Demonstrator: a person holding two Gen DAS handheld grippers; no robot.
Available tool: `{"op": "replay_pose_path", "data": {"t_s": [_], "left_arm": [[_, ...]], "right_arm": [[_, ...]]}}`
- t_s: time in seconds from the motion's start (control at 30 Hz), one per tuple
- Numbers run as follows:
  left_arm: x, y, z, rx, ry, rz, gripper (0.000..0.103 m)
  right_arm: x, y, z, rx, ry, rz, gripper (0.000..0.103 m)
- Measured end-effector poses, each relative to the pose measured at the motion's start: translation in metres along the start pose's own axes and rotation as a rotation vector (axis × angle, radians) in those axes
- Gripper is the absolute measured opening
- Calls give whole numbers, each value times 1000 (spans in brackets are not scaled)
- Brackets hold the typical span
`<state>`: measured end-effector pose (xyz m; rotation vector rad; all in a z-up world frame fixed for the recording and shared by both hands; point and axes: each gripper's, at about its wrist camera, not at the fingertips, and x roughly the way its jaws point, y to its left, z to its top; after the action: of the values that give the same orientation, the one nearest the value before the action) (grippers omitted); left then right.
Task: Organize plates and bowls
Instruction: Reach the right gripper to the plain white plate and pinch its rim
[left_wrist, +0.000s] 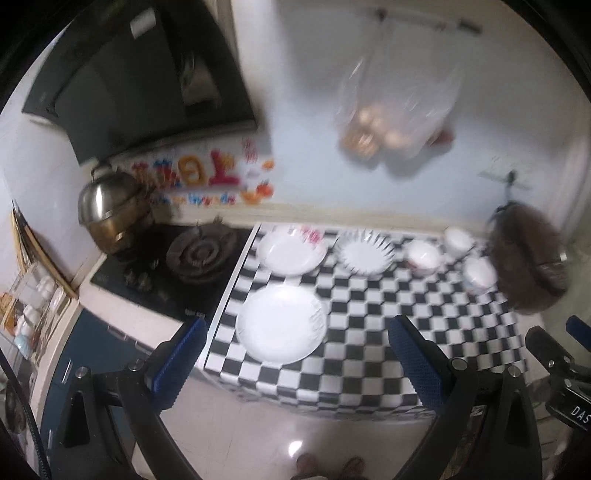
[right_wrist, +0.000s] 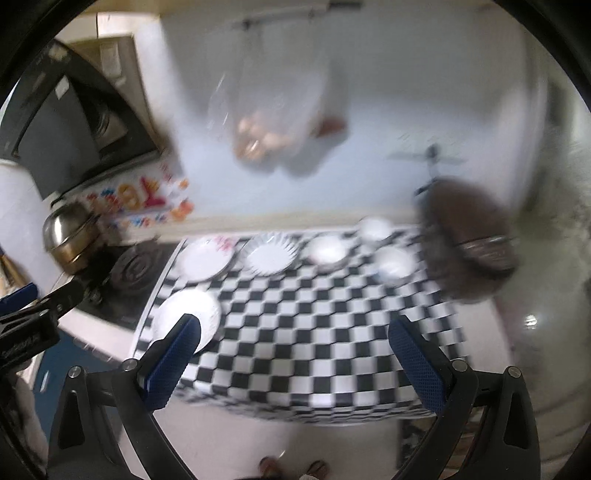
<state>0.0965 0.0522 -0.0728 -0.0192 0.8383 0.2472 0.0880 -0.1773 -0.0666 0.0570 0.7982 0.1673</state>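
Note:
On the checkered counter (left_wrist: 369, 332) lie three white plates: a large plain one (left_wrist: 281, 325) near the front left, one with pink flowers (left_wrist: 291, 251) behind it, and a spiky-rimmed one (left_wrist: 364, 253) to its right. Three white bowls (left_wrist: 423, 256) (left_wrist: 458, 238) (left_wrist: 479, 273) stand at the back right. The same plates (right_wrist: 186, 315) (right_wrist: 207, 258) (right_wrist: 271, 254) and bowls (right_wrist: 328, 249) show in the right wrist view. My left gripper (left_wrist: 297, 354) and right gripper (right_wrist: 295, 350) are both open and empty, held above the counter's front edge.
A gas stove (left_wrist: 199, 254) with a steel pot (left_wrist: 109, 206) lies left of the counter. A brown pan (left_wrist: 528, 258) hangs at the right, over the bowls. A clear bag of food (left_wrist: 391, 122) hangs on the wall. The floor (left_wrist: 295, 435) is below.

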Motion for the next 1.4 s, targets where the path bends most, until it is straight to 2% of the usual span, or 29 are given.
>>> {"op": "replay_pose_path", "data": {"t_s": [0.2,0.3,0.5,0.63,0.77,0.87,1.0,1.07,1.13,1.2,1.23,1.3,1.33,1.37,1.4], "left_arm": [[104,37,1,-48,226,-8,100],[154,56,3,-93,326,-46,100],[253,92,8,-127,461,-79,98],[313,105,8,-75,537,-87,93],[365,119,6,-57,606,-129,89],[391,124,1,-37,658,-158,84],[421,126,-12,-2,734,-193,62],[428,126,-17,9,763,-217,55],[434,126,-24,21,790,-238,48],[439,127,-29,42,799,-223,43],[439,128,-32,42,802,-235,43],[435,130,-32,28,789,-255,42],[433,132,-32,28,782,-258,42],[431,134,-32,19,777,-263,42],[429,136,-31,8,774,-266,41]], "right_arm": [[125,27,0,-23,188,65,103],[188,47,-2,-22,282,90,103],[310,90,-13,-15,487,99,102],[368,111,-19,-9,579,94,102],[419,127,-26,15,674,94,101],[450,131,-34,53,744,109,100],[482,135,-42,100,821,135,97],[492,135,-46,117,855,140,84],[505,134,-51,143,899,153,76],[507,138,-48,136,901,167,65],[509,140,-47,138,913,181,58],[513,143,-47,125,924,180,58],[513,145,-46,120,926,185,51],[515,146,-47,127,938,204,40],[517,147,-48,142,954,223,35]]}}
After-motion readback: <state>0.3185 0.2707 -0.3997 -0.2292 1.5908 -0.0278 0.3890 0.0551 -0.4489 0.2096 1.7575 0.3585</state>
